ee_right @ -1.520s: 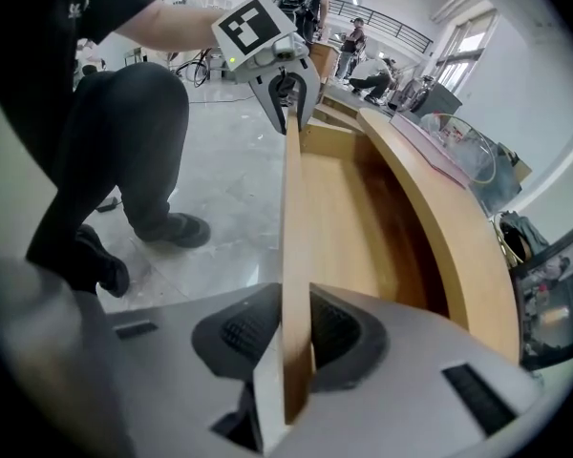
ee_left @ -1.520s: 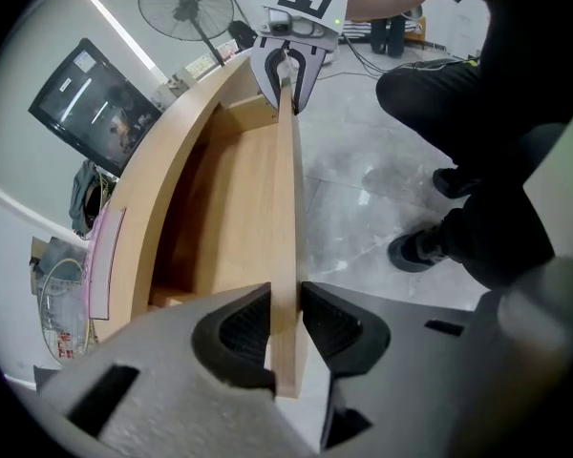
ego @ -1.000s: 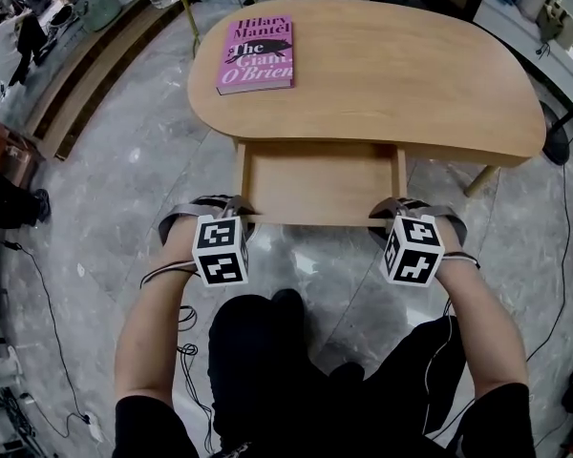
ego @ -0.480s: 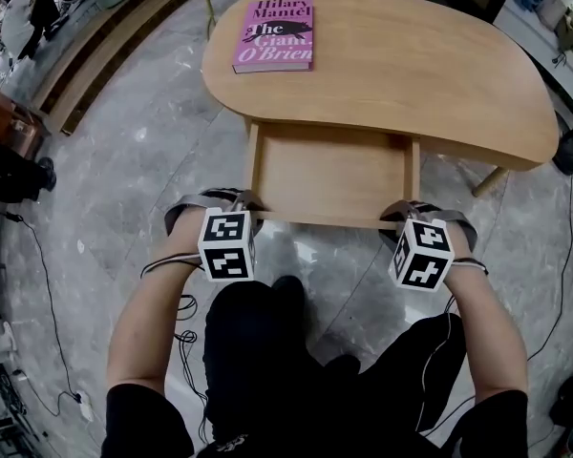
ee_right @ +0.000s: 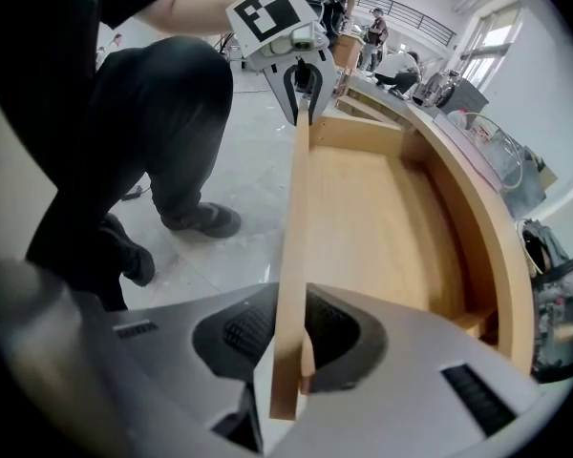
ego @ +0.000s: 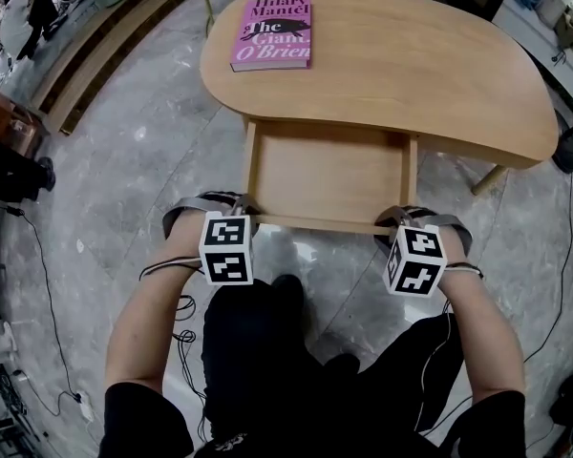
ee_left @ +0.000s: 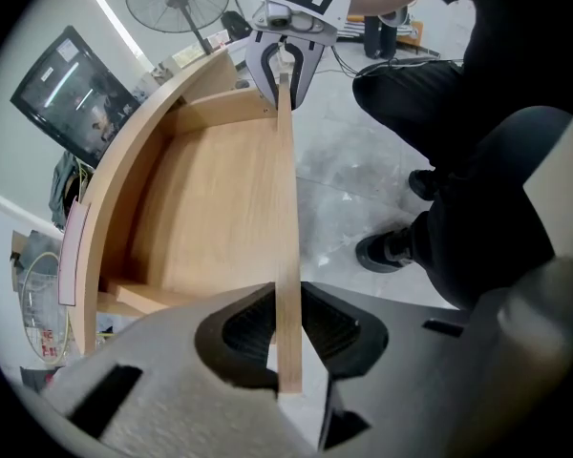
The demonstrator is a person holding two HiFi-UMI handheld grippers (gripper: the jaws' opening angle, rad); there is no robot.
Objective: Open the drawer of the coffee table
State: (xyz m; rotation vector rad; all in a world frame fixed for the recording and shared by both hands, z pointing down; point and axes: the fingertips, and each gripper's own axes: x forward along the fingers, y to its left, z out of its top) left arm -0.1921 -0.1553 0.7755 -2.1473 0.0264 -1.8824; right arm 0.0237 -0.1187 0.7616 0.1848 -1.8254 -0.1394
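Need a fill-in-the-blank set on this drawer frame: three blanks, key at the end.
1. The left tongs and right tongs are both shut on the ____ panel of the drawer.
2. The drawer stands ____, its wooden floor exposed.
3. On the coffee table lies a pink ____.
Missing: front; open; book.

1. The drawer front [ee_right: 299, 227] is clamped at its near end by the right gripper [ee_right: 288, 351].
2. Its far end is gripped by the left gripper [ee_right: 303, 101].
3. The drawer [ee_right: 392, 227] is seen drawn out from the coffee table [ee_right: 487, 227].
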